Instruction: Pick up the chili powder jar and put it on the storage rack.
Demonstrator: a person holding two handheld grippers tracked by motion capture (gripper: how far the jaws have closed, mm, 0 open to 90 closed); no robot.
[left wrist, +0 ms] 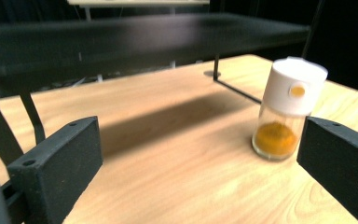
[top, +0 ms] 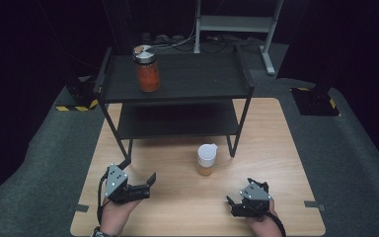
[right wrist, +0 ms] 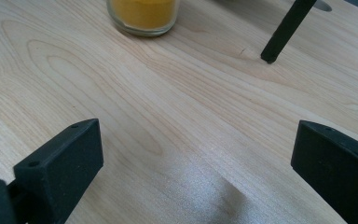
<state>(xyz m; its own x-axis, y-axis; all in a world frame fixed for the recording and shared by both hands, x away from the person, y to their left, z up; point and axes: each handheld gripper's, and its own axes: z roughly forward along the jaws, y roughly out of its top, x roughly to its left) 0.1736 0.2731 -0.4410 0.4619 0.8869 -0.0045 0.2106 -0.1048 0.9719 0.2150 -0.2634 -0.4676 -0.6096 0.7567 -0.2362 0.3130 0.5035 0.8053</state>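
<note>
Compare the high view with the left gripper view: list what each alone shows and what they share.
High view alone: the jar of red contents on the black shelf's top, the person's hands, and the right gripper. Left gripper view alone: a yellow dot on the white lid. Shared: the spice jar standing on the wooden table, and the open left gripper.

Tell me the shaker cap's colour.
White, with a small yellow dot; the shaker shows best in the left gripper view.

- Surroundings lie dark; only the table [top: 276, 148] is lit, from above.
- The shelf [left wrist: 144, 32] looks blurred, casting a soft shadow.
- Faint glare whitens the wood grain.
</note>
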